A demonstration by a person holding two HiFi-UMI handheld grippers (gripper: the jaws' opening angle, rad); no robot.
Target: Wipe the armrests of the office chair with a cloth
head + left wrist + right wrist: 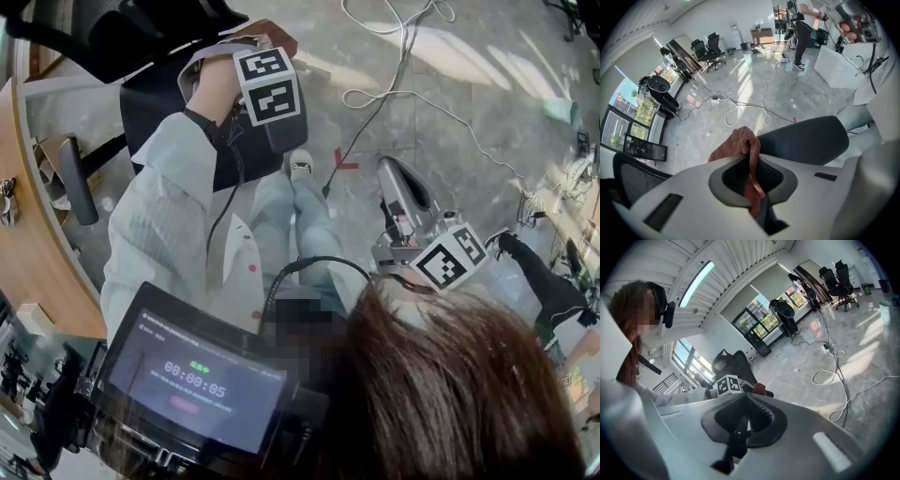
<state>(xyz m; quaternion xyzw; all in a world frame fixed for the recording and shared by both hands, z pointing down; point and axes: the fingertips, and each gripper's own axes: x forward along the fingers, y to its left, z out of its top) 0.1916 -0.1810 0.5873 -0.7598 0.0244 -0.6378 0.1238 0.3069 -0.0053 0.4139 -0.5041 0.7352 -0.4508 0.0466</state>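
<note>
My left gripper (pixel 269 45) reaches over the black office chair (pixel 155 103) and is shut on a reddish-brown cloth (pixel 275 31). In the left gripper view the cloth (pixel 740 140) hangs bunched between the jaws of that gripper (pixel 753 161), right beside a black padded armrest (pixel 806 139); I cannot tell whether it touches. The chair's other armrest (pixel 79 178) sticks out at the left. My right gripper (pixel 397 186) is held apart over the floor, shut with nothing in it. In its own view the right gripper (pixel 743 420) faces the left gripper's marker cube (pixel 728 385).
A curved wooden desk (pixel 28 244) borders the chair on the left. White and black cables (pixel 403 84) trail across the grey floor. A screen with a timer (pixel 197 375) sits at my chest. A person (pixel 801 33) stands far off, near other office chairs (pixel 705 47).
</note>
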